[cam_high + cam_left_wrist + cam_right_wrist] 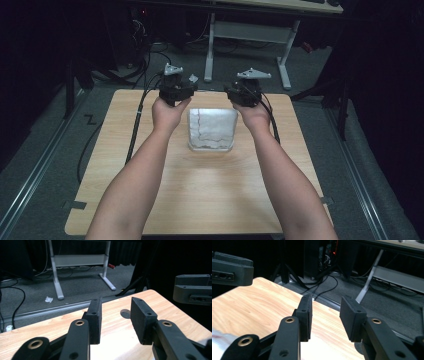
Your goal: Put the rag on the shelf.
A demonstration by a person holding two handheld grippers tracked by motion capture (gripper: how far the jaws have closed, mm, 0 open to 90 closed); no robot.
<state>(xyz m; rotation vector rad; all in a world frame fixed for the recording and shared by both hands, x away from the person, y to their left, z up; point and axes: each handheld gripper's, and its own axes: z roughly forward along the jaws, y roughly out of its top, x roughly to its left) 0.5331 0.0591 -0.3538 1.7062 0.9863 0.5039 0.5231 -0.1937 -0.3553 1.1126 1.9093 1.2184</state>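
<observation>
cloth (212,129): frame centre, folded, long axis up-down
left gripper (176,89): cloth's upper-left corner, jaws spread, empty
right gripper (245,93): upper-right corner, spread, empty

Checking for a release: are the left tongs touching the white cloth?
Apart. The left gripper view shows the left tongs open over bare table; high view shows the white cloth nearer the person.

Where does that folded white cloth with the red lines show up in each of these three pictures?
High view: the white cloth lies mid-table, between the two hands, just below the left gripper and right gripper.
Left gripper view: I cannot make it out.
Right gripper view: a blurred white corner with a reddish streak at bottom left, probably the cloth.
Shared landmark: the wooden table.
</observation>
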